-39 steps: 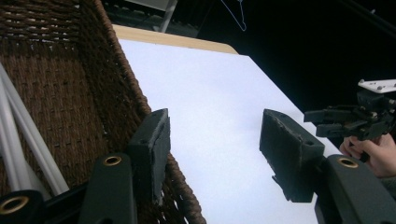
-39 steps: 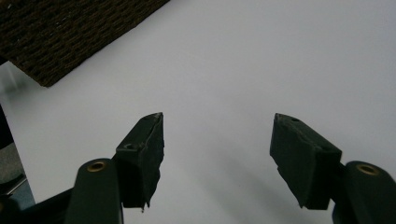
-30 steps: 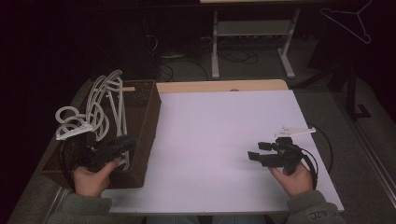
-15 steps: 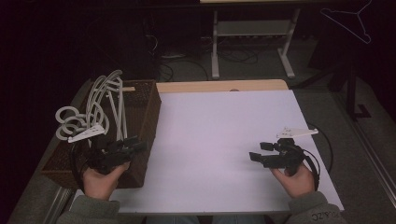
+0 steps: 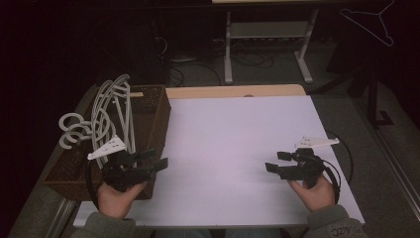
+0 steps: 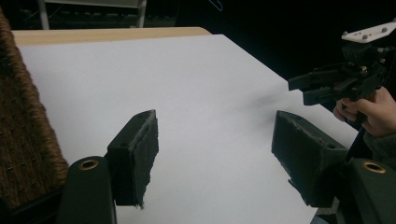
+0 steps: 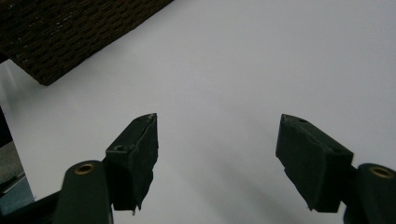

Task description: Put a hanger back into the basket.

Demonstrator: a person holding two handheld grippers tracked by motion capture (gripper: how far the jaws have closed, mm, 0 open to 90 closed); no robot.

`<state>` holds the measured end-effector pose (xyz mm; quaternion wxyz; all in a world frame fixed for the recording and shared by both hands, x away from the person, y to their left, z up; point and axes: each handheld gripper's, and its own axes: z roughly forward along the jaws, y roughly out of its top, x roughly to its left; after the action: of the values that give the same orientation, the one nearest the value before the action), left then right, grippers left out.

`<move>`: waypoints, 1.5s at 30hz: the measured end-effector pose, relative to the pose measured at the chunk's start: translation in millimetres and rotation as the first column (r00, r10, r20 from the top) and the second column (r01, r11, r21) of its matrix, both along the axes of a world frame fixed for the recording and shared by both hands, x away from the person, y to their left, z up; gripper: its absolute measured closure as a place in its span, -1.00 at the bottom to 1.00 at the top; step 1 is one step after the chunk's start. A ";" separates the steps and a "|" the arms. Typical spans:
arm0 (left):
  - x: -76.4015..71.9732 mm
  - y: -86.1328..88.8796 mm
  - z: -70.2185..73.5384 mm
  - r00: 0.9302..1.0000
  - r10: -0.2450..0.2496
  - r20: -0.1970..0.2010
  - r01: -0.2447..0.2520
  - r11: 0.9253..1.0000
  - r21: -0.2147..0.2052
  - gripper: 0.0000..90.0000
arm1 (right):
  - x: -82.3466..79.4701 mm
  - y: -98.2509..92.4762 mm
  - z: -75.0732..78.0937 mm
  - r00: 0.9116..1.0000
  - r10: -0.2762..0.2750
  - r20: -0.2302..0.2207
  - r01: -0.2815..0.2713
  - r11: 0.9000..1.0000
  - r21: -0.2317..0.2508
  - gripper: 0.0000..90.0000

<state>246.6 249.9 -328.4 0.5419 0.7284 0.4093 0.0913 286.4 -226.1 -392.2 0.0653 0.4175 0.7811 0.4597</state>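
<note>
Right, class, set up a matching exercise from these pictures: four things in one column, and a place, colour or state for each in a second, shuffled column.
Things:
1. wicker basket
2. hangers
3. left gripper
4. right gripper

Descriptions:
A. pale grey, sticking up out of the basket
B. open, held over the white table near its right edge
C. dark brown, at the table's left edge
D. open, held beside the basket's near corner

Pairs: 1-C, 2-A, 3-D, 4-B

Two grippers (image 5: 161, 161) (image 5: 273, 161), one wicker basket (image 5: 157, 116), several white hangers (image 5: 111, 106)
</note>
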 end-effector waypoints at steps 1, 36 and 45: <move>-0.8 -1.9 -0.6 1.000 -0.001 0.004 0.000 1.000 0.002 -0.31 | -0.2 -0.1 -0.1 1.000 0.000 0.001 0.000 1.000 0.000 -0.37; -24.0 -47.1 -33.2 0.995 -0.080 0.056 0.073 0.990 0.118 -0.36 | -4.6 -0.2 -4.5 1.000 0.005 0.004 -0.005 1.000 -0.006 -0.40; -26.6 -53.2 -40.2 0.995 -0.090 0.050 0.082 0.988 0.132 -0.37 | -5.9 -1.9 -6.0 1.000 0.006 0.011 -0.006 1.000 -0.004 -0.40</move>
<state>220.0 196.7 -368.6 0.5078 0.7763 0.3554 0.1145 280.5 -228.0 -398.2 0.0691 0.4126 0.7828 0.4607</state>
